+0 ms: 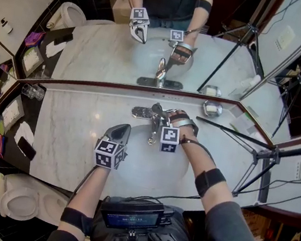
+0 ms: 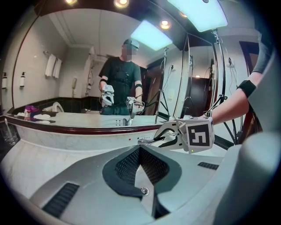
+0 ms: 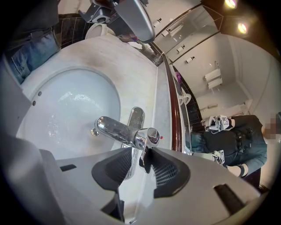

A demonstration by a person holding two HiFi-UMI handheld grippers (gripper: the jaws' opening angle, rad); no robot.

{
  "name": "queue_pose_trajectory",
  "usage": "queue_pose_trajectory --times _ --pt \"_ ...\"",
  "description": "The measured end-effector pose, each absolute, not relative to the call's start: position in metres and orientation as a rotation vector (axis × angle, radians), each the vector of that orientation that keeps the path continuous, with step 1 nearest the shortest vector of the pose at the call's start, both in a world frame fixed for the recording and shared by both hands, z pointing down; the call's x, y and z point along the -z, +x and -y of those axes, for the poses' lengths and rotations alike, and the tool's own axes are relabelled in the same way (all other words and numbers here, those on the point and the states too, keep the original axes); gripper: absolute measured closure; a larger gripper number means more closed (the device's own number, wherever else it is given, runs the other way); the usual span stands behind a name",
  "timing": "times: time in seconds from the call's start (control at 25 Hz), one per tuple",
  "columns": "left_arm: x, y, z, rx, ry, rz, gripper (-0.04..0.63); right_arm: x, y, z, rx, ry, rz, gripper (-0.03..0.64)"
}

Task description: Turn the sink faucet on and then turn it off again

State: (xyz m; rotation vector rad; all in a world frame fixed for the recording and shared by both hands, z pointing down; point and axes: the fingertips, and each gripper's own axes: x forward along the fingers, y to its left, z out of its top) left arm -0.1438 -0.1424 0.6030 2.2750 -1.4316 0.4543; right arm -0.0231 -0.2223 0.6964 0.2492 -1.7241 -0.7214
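Observation:
The chrome faucet [image 1: 153,121] stands at the back of the marble counter [image 1: 68,132], its spout [image 3: 112,128] reaching over the white basin [image 3: 66,105]. No stream of water can be made out. My right gripper [image 3: 141,151] comes down over the faucet's top [image 3: 152,135]. Its jaws straddle the dark handle lever [image 3: 144,160], which lies against the right pad with a gap on the left side. In the head view the right gripper [image 1: 161,119] is at the faucet. My left gripper [image 1: 123,128] hovers left of the faucet, shut and empty [image 2: 139,148].
A large mirror [image 1: 121,55] rises right behind the counter. A glass tumbler [image 1: 32,91] stands at the far left and a soap dish [image 1: 212,108] to the right of the faucet. A tripod [image 1: 259,155] stands at the right and a toilet [image 1: 20,201] at the lower left.

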Motion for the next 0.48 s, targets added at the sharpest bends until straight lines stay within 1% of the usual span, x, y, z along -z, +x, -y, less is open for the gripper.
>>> queue_pose_trajectory --times 0.24,0.28,0.48 --pt "-0.602 -0.145 0.143 -0.452 2.273 1.433 0.595 -0.707 -0.016 0.212 0.695 0.241 1.712 0.47" --pt "-0.602 -0.145 0.143 -0.452 2.274 1.433 0.595 -0.71 -0.015 0.21 0.691 0.244 1.714 0.456" --pt "-0.603 -0.145 0.142 -0.456 2.276 1.431 0.595 -0.711 -0.016 0.21 0.676 0.269 1.727 0.465"
